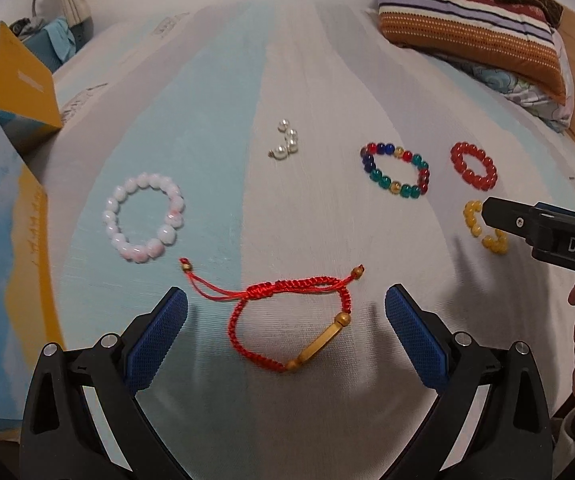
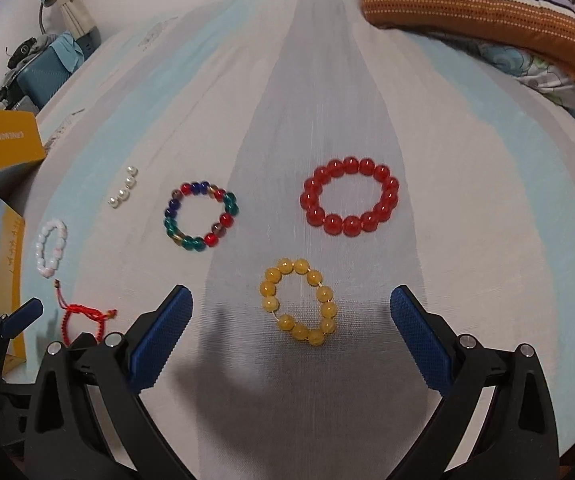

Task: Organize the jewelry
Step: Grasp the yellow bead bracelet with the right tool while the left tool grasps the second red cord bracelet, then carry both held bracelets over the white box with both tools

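My left gripper [image 1: 286,312] is open, its blue pads on either side of a red braided cord bracelet [image 1: 287,316] with a gold bar, lying on the bed. My right gripper [image 2: 291,312] is open around a yellow bead bracelet [image 2: 299,300]. A red bead bracelet [image 2: 349,200], a multicolour bead bracelet [image 2: 201,216], a short string of pearls [image 2: 123,193] and a white-pink bead bracelet [image 2: 51,252] lie on the sheet. In the left wrist view the white-pink bracelet [image 1: 145,222] lies left, the pearls [image 1: 287,138] in the middle, the multicolour bracelet [image 1: 397,170] and red bracelet [image 1: 473,166] right.
A blue-and-yellow open box [image 1: 3,248] stands at the bed's left edge, its yellow lid [image 1: 21,80] raised. Striped pillows [image 1: 471,20] lie at the back right. The right gripper [image 1: 543,232] reaches in from the right over the yellow beads.
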Demonstrator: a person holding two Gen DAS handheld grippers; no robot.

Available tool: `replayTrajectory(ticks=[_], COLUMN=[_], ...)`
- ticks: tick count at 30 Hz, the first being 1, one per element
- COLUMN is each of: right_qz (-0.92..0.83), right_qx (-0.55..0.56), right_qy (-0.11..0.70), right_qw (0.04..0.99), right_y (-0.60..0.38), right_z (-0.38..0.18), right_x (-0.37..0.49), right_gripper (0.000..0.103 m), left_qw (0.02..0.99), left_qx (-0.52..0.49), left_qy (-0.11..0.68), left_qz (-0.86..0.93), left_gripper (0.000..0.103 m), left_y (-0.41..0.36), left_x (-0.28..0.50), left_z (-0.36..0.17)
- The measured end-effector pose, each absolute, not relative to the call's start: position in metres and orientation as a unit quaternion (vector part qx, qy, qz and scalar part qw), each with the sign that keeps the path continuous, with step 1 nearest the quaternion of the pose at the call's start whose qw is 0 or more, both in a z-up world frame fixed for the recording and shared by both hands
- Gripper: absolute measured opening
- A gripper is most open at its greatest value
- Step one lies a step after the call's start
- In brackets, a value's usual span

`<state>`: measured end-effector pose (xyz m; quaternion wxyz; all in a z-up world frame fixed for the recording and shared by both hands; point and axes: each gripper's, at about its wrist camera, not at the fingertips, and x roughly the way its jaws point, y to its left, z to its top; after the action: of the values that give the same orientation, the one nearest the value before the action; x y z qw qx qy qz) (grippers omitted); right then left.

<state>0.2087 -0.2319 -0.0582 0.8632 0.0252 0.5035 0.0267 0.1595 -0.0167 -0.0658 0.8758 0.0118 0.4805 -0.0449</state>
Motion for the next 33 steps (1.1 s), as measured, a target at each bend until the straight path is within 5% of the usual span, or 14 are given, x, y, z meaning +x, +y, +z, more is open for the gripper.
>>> replayTrajectory(ticks=[10,19,25,33], right_qz=[0.032,0.019,0.015,0.016], right_qx=[0.027,0.018,0.018,0.02], right_qy=[0.533,0.531,0.53,0.516], right_qw=[0.845,0.847,0.848,0.856], right_y=[-0.234,-0.238,-0.24,-0.241], right_z=[-0.086,-0.09,-0.09,-0.082], right_x=[0.222,0.221,0.219,0.213], right_gripper=[0.073,0.038,0.012,0.009], left_qw=[0.871,0.873,0.871,0.875], left_qx=[0.016,0.014,0.01,0.012], left_qy=[0.489,0.485,0.488,0.481], left_qz=[-0.038,-0.05,-0.053,-0.057], left_gripper=[0.093,0.05,0.011,0.009], left_y=[-0.017,-0.021,-0.019,-0.018], left_x=[0.166,0.157,0.155,0.15], left_z=[-0.09,-0.085,-0.082,-0.077])
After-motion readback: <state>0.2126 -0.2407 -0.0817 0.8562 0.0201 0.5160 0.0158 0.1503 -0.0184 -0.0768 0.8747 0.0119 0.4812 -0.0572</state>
